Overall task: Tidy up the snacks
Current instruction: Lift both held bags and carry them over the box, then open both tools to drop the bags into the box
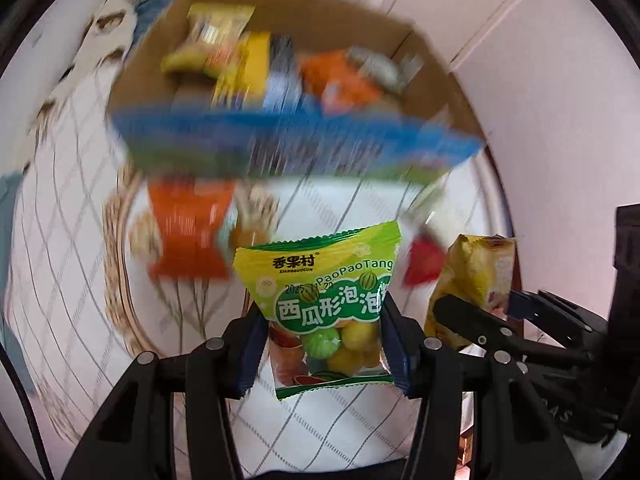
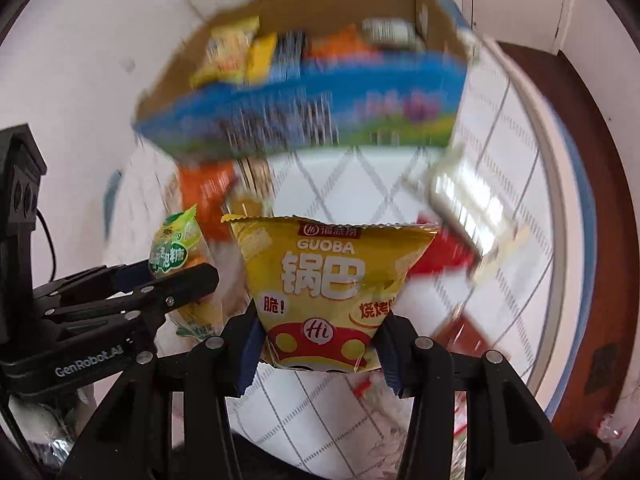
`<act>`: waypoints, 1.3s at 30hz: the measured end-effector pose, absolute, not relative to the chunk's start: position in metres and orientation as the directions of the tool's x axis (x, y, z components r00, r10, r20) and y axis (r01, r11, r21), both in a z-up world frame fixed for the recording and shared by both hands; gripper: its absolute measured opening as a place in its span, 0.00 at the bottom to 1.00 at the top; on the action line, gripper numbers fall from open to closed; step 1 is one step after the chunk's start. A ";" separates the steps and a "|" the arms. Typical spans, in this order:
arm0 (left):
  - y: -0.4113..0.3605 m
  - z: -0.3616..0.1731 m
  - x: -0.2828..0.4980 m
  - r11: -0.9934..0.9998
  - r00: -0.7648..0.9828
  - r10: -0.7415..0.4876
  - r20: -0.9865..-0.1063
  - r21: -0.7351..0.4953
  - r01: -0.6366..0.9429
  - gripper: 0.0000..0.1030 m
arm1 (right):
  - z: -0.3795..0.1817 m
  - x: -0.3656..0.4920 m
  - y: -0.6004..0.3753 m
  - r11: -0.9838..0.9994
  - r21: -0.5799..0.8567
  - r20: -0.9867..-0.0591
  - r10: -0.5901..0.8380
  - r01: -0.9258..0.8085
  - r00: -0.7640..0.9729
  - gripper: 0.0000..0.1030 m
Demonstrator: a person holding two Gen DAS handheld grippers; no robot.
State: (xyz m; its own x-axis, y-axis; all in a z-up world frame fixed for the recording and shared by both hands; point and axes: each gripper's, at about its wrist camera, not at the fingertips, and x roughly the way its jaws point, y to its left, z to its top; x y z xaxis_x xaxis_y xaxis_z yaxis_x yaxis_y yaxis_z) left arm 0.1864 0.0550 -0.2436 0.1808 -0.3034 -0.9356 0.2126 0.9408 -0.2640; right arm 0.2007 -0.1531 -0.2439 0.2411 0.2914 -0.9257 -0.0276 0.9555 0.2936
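Note:
My left gripper is shut on a green bubble-gum candy packet, held upright above the table. My right gripper is shut on a yellow Guoba snack packet. Each shows in the other's view: the yellow packet to the right, the green packet to the left. Ahead stands an open cardboard box with a blue printed front, blurred, also in the right wrist view. It holds several snack packets.
On the checked tablecloth lie an orange packet, a red packet and a shiny silver packet. A white wall is behind the box. The round table's dark wooden edge runs at the right.

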 end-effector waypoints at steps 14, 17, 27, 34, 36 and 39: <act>-0.017 -0.247 0.390 0.941 0.036 -0.242 -0.970 -0.225 0.253 0.48 | -0.205 0.379 -0.180 0.972 0.226 -0.940 0.235 -0.063 0.247 0.50; -0.023 -0.268 0.408 0.943 -0.022 -0.218 -0.976 -0.216 0.254 0.48 | -0.228 0.405 -0.178 0.976 0.209 -0.960 0.216 -0.058 0.180 0.50; -0.037 -0.320 0.414 0.943 -0.152 -0.204 -0.967 -0.236 0.236 0.48 | -0.275 0.427 -0.174 0.979 0.195 -0.978 0.199 -0.059 0.064 0.50; -0.034 -0.316 0.413 0.946 -0.150 -0.232 -0.961 -0.259 0.194 0.69 | -0.293 0.431 -0.171 0.977 0.208 -0.978 0.208 -0.044 -0.018 0.66; -0.033 -0.309 0.412 0.946 -0.139 -0.233 -0.963 -0.257 0.197 0.69 | -0.293 0.431 -0.170 0.978 0.207 -0.978 0.206 -0.038 -0.024 0.75; -0.030 -0.295 0.413 0.949 -0.102 -0.226 -0.969 -0.243 0.199 0.70 | -0.288 0.429 -0.172 0.980 0.196 -0.980 0.196 -0.029 -0.022 0.75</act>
State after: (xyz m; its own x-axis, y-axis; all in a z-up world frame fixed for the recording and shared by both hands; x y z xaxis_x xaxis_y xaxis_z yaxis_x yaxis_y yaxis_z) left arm 0.4130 -0.0303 -0.2954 -0.1024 -0.2262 -0.9687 0.1994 0.9494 -0.2428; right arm 0.4289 -0.1715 -0.2877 -0.0224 0.1957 -0.9804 -0.0295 0.9801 0.1963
